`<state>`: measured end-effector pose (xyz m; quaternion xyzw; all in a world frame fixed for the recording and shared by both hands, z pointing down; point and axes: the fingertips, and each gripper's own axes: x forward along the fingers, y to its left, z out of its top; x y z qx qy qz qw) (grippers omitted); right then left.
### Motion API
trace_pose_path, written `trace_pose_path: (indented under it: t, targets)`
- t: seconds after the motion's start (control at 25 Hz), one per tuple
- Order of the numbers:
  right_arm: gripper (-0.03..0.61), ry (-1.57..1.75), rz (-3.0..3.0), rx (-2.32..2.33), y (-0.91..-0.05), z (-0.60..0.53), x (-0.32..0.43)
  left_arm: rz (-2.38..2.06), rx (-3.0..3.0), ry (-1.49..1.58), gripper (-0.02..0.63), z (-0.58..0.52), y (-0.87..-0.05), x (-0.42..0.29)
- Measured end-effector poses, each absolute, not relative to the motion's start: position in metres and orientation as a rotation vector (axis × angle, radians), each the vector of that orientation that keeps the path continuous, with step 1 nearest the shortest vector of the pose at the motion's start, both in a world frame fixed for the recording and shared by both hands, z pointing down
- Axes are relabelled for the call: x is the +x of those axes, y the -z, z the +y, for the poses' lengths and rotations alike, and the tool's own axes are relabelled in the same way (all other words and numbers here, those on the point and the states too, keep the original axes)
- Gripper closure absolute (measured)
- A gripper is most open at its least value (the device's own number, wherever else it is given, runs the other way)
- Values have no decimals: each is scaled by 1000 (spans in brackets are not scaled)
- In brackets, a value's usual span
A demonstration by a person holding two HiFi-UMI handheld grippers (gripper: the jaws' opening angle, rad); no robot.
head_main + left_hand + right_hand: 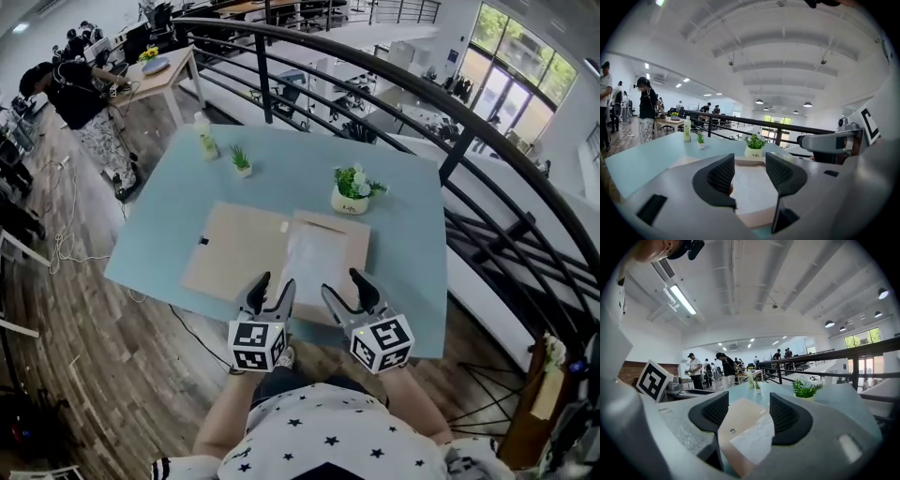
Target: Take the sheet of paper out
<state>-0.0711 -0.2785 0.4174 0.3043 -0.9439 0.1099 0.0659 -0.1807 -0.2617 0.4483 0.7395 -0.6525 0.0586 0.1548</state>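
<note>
An open tan folder lies flat on the light blue table. On its right half rests a white sheet of paper, which also shows in the left gripper view and the right gripper view. My left gripper hovers open at the folder's near edge, just left of the sheet. My right gripper is open too, at the sheet's near right side. Neither holds anything.
A small potted plant in a white pot stands behind the folder. A tiny plant and a bottle stand at the table's far left. A black railing curves along the right. People stand at a desk far left.
</note>
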Motion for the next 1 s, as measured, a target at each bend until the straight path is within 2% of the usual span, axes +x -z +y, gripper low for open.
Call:
trace_pose_path:
  t: [1.0]
  targets:
    - [319, -437, -2676, 1267, -470, -338, -111, -1496, 2210, -401, 417, -354, -552, -227]
